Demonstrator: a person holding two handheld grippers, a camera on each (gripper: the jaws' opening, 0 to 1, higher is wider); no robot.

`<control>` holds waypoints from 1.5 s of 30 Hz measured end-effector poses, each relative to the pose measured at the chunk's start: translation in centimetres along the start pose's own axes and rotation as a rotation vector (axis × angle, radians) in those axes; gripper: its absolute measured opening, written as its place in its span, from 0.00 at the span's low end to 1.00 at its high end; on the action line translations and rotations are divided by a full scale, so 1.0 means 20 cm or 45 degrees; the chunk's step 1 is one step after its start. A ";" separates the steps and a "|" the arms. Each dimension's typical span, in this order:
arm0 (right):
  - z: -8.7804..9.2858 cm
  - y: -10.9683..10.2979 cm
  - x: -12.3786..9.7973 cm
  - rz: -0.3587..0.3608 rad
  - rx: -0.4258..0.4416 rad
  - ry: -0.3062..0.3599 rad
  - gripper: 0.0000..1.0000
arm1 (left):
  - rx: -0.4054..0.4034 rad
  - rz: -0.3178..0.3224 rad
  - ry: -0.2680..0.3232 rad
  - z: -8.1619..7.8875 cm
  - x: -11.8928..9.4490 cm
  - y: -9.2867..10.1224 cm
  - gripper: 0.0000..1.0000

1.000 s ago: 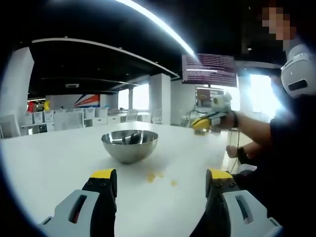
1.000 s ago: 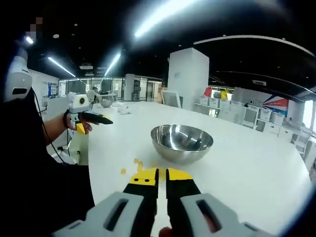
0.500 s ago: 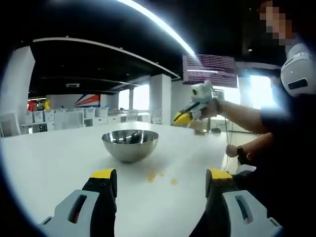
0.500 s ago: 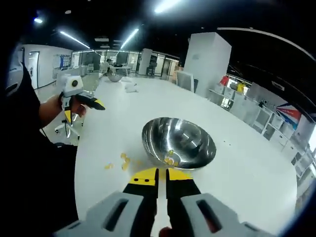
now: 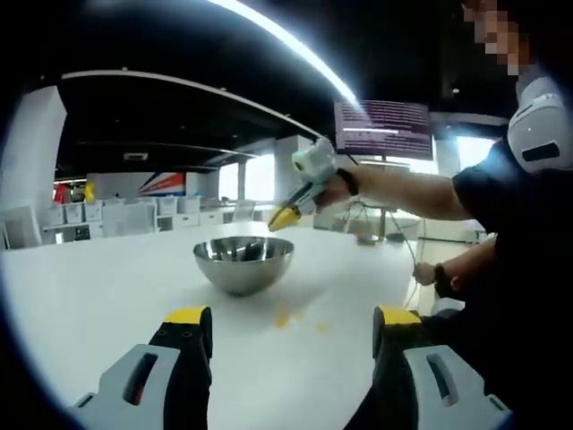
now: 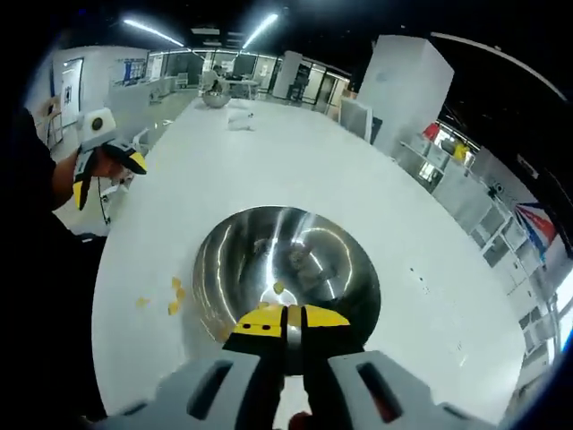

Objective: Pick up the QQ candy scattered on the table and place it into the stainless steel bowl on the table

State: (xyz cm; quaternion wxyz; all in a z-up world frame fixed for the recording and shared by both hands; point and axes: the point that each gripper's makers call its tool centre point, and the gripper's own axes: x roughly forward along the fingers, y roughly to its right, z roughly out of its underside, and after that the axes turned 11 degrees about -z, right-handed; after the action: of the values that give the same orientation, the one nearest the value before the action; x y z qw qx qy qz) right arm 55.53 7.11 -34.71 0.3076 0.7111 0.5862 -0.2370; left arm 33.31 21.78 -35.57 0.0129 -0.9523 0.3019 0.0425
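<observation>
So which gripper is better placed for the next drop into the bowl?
Right. The right gripper hangs directly above the stainless steel bowl, jaws shut; whether they pinch a candy I cannot tell. The left gripper sits open and low, short of the bowl, with loose candies lying ahead of it.

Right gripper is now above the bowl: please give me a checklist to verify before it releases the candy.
1. Right gripper over the stainless steel bowl: ok, its tips sit above the bowl's inside in the right gripper view.
2. Right gripper shut: ok, the jaws nearly touch.
3. Candy held between the tips: cannot tell, no piece is clearly visible there.
4. Bowl upright on the white table: ok.
5. Left gripper away from the bowl: ok, open and held back.
6. Candy left on the table: not ok, yellow pieces lie beside the bowl.
</observation>
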 end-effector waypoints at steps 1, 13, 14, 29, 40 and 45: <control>0.00 0.00 0.01 -0.004 -0.001 -0.006 0.08 | -0.001 -0.003 -0.001 0.00 0.00 -0.01 0.74; -0.02 0.02 0.13 -0.077 -0.109 -0.201 0.09 | -0.021 -0.022 0.013 0.01 -0.02 -0.05 0.73; -0.02 0.01 0.13 -0.079 -0.111 -0.202 0.09 | -0.021 -0.023 0.014 0.01 -0.02 -0.06 0.73; -0.01 0.00 0.09 -0.082 -0.098 -0.217 0.20 | -0.026 -0.026 0.016 0.01 -0.02 -0.06 0.73; -0.05 -0.10 -0.07 -0.033 -0.062 -0.048 0.19 | -0.023 -0.018 0.021 0.00 -0.01 -0.05 0.73; -0.05 -0.17 -0.18 0.013 0.063 0.148 0.19 | -0.019 -0.017 0.022 -0.01 -0.01 -0.04 0.73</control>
State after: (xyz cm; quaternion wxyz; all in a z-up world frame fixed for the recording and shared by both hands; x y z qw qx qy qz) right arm 51.45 5.83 -32.03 0.2565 0.7341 0.5933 -0.2080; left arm 33.69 22.47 -35.40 0.0034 -0.9547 0.2952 0.0366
